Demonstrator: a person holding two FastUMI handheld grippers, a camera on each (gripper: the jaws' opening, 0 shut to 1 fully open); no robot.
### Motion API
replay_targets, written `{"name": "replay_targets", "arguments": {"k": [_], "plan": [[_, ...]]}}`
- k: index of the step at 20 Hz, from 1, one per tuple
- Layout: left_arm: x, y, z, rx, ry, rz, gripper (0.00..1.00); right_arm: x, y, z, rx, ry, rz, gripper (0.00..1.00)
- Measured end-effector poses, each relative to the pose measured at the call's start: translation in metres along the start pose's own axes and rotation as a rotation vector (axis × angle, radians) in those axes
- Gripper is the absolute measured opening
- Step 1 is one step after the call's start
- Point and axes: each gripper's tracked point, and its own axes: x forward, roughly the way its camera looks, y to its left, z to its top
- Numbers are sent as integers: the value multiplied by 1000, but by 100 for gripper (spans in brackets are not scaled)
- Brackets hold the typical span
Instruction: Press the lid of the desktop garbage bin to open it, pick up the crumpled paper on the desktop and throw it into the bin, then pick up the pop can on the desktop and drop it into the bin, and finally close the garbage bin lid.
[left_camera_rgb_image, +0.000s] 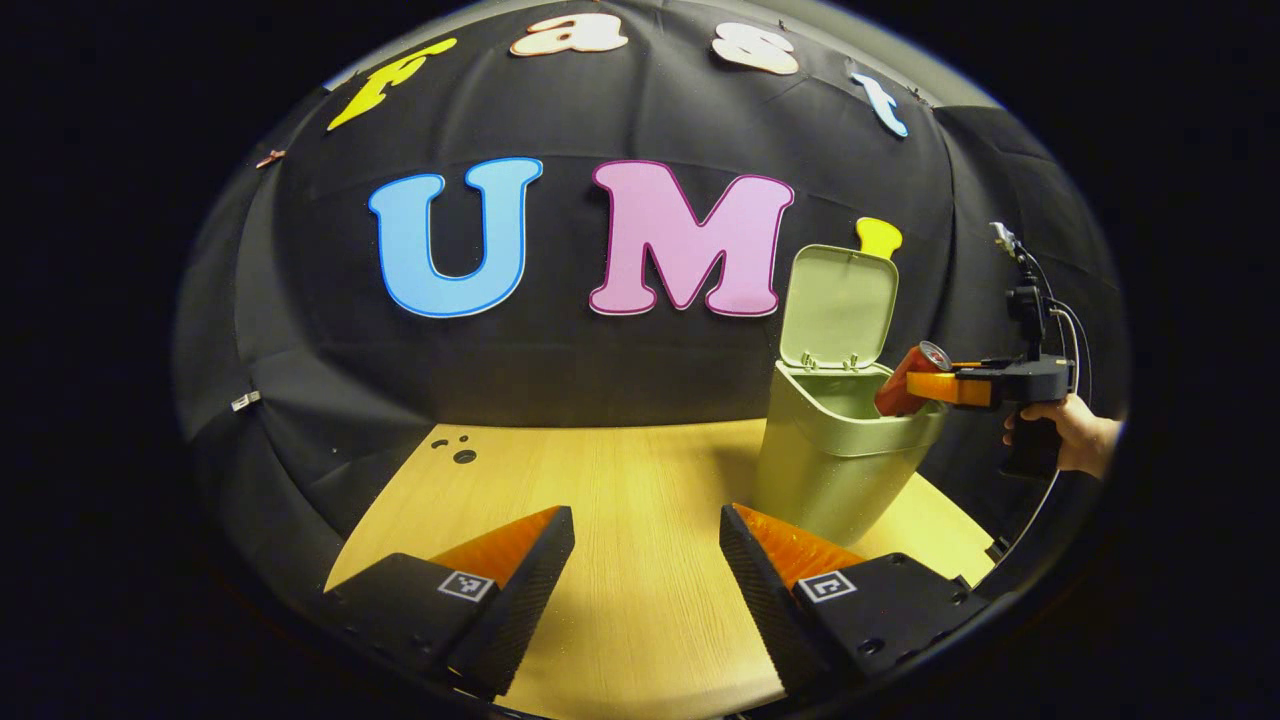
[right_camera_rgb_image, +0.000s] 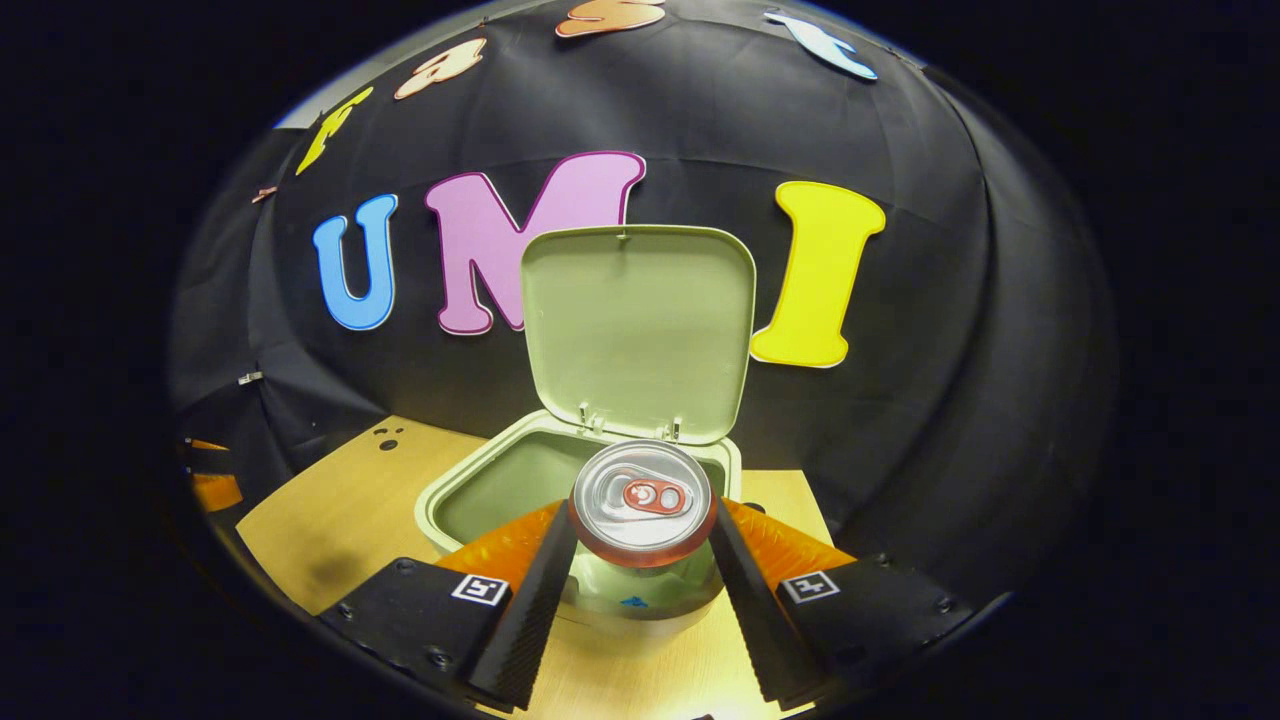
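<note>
The pale green bin (left_camera_rgb_image: 835, 455) stands on the wooden table (left_camera_rgb_image: 620, 480) with its lid (left_camera_rgb_image: 840, 305) swung upright. My right gripper (right_camera_rgb_image: 642, 530) is shut on a red pop can (right_camera_rgb_image: 642, 505), its silver top facing the camera, held over the front rim of the open bin (right_camera_rgb_image: 480, 500); the lid (right_camera_rgb_image: 640, 330) rises behind it. In the left gripper view the same can (left_camera_rgb_image: 905, 378) tilts over the bin's right rim, held by the other gripper (left_camera_rgb_image: 950, 385) in a person's hand (left_camera_rgb_image: 1075, 430). My left gripper (left_camera_rgb_image: 648, 560) hovers open above the tabletop, left of the bin.
Small dark holes (left_camera_rgb_image: 458, 448) mark the table's far left corner. Black cloth wall closes off the back and sides. The table's right edge runs close behind the bin (left_camera_rgb_image: 960, 520).
</note>
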Motion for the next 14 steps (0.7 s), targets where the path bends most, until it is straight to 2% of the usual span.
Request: {"name": "replay_targets", "arguments": {"k": [1, 2, 14], "plan": [[0, 0, 0, -1, 0, 0, 99, 0, 0, -1, 0, 3, 0, 83], [0, 0, 0, -2, 1, 0, 95, 0, 0, -2, 0, 5, -1, 84], [-2, -1, 0, -2, 2, 3, 95, -7, -3, -14, 7, 21, -12, 83]]}}
